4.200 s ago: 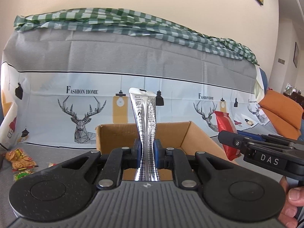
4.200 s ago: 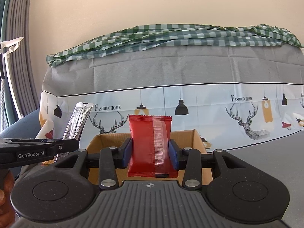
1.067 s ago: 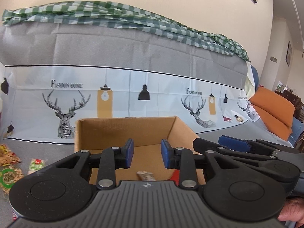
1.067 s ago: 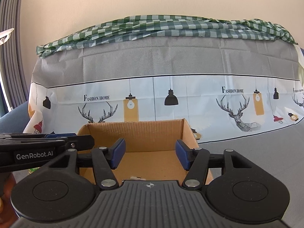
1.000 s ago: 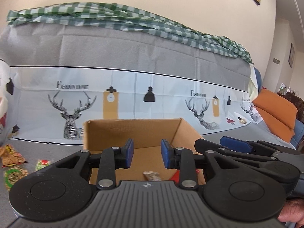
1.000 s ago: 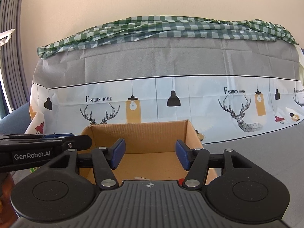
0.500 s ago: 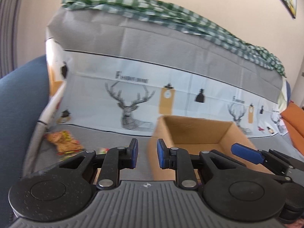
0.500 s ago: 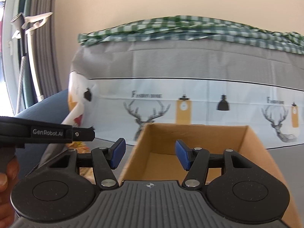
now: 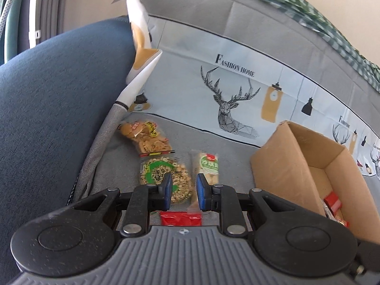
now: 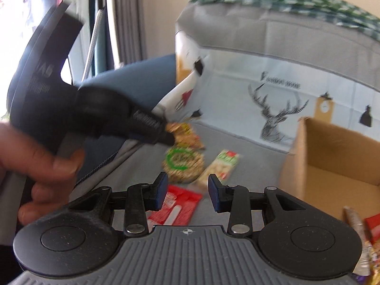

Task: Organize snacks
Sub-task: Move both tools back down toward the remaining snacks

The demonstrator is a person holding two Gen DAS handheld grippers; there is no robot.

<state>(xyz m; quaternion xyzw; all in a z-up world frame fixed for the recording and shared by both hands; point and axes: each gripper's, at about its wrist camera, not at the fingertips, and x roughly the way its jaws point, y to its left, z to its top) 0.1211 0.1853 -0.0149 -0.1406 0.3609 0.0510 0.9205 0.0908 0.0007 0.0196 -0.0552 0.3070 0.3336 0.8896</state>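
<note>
Several snack packets lie on the grey seat: a round green-labelled one (image 9: 165, 178), a narrow green-labelled one (image 9: 207, 166), a cracker bag (image 9: 144, 136) and a red packet (image 9: 181, 218). My left gripper (image 9: 184, 187) hangs just above them with a narrow gap and nothing between its pads. The jaws of my right gripper (image 10: 187, 187) are closing on nothing, above the red packet (image 10: 180, 205) and near the round one (image 10: 182, 161). The cardboard box (image 9: 280, 163) stands to the right, with red packets (image 9: 332, 201) inside.
A blue armrest (image 9: 59, 106) bounds the seat on the left. The deer-print cover (image 9: 228, 95) hangs down the backrest behind the snacks. In the right wrist view a hand (image 10: 47, 166) holds the left gripper (image 10: 166, 137) at the left.
Both grippers swung left and tilted down, from over the box to over the loose snacks. The silver and red packets they held earlier are gone from the jaws, which have narrowed.
</note>
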